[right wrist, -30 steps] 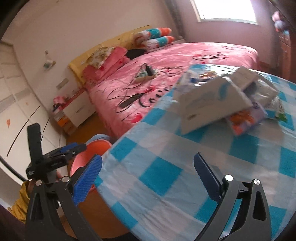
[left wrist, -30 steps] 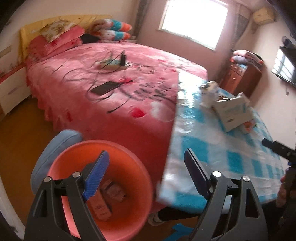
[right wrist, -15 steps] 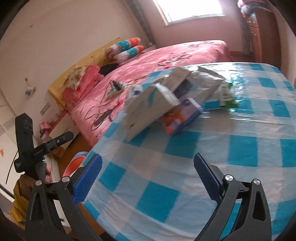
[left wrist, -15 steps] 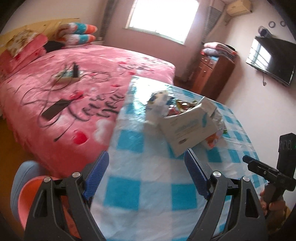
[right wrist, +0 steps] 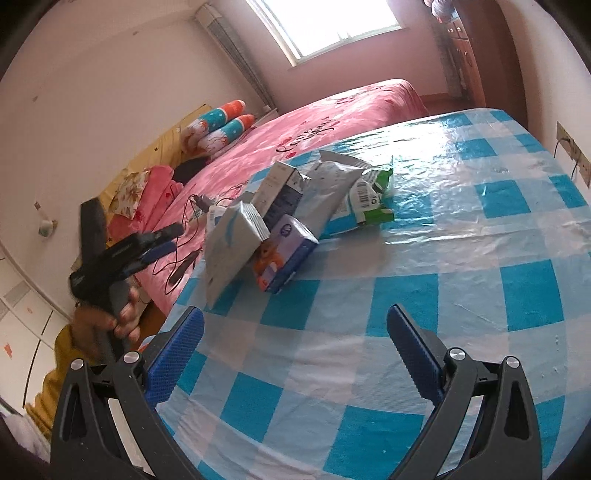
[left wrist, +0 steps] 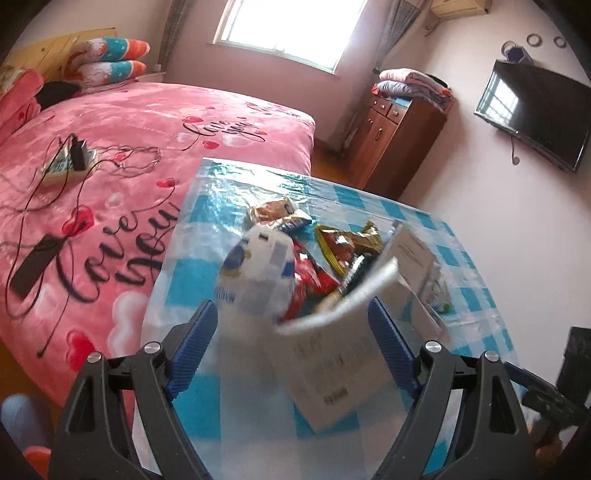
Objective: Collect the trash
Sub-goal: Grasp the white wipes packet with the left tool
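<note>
Left gripper (left wrist: 291, 338) jaws wide, gripping nothing, trash pile (left wrist: 314, 266) just beyond tips on checked table (left wrist: 373, 201); right gripper (right wrist: 295, 343) jaws wide, empty, over near table edge, pile farther left

Bed (left wrist: 155, 122), pink cover with black "love you" script and red hearts. On it: power strip (left wrist: 62, 166) with black plug, tangled cables (left wrist: 122, 158), dark flat phone (left wrist: 35, 266). At the head: striped pillows (left wrist: 110, 59), pink pillows (right wrist: 155, 184), yellow headboard (left wrist: 55, 48). Table (right wrist: 461, 229) beside the bed, blue-and-white checked cloth, glossy. Window (left wrist: 291, 29), bright, with curtains. Wooden cabinet (left wrist: 395, 136) against the far wall, folded blankets (left wrist: 413, 83) on top. Television (left wrist: 535, 110), wall-mounted, dark. Wall socket (right wrist: 570, 147) past the table.
</note>
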{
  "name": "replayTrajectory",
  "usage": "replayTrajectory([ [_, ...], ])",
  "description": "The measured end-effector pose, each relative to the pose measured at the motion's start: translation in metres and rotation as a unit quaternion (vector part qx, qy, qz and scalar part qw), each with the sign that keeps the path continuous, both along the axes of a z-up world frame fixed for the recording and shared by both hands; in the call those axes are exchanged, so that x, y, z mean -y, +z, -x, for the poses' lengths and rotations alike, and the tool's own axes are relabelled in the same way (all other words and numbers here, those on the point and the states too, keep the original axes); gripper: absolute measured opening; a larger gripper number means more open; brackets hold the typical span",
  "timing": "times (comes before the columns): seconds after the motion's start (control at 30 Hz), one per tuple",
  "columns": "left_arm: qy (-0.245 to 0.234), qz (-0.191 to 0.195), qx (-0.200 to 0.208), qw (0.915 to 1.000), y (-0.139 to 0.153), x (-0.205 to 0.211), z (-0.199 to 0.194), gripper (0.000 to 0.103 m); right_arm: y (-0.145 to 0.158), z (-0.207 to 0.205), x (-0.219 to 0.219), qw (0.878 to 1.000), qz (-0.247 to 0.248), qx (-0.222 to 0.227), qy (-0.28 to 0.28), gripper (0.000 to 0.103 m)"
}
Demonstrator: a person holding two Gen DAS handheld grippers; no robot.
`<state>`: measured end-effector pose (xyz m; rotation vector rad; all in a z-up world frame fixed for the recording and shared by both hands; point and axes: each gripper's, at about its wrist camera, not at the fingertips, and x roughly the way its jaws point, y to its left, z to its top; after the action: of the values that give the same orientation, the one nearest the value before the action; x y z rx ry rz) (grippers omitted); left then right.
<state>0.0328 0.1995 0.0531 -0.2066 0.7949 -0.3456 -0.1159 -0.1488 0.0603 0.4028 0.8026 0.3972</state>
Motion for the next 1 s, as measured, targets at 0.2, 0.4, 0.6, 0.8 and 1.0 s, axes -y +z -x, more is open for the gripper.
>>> replayTrajectory([
  [0.2,-0.002,-0.042,-0.002,0.9991,-0.011,0.008,-0.033,0.084,-0.008,-0.003,0.003,1.000,-0.002,-0.005,0.003,0.098],
  [0.4,0.006,-0.051,-0.014,0.9986,-0.024,0.005,-0.055,0.083,-0.016,-0.008,0.007,1.000,-0.008,-0.012,0.004,0.098],
  [0.6,-0.007,-0.034,-0.031,0.9989,-0.039,0.011,-0.065,0.064,-0.022,-0.010,0.009,1.000,-0.011,-0.017,0.003,0.098],
  [0.8,-0.035,-0.039,-0.020,0.9984,-0.042,0.035,-0.051,0.064,-0.026,-0.013,0.014,1.000,-0.012,-0.019,-0.003,0.098],
  [1.0,-0.073,-0.030,-0.018,0.9967,-0.045,0.072,-0.020,0.064,-0.028,-0.013,0.017,1.000,-0.014,-0.022,-0.009,0.098],
])
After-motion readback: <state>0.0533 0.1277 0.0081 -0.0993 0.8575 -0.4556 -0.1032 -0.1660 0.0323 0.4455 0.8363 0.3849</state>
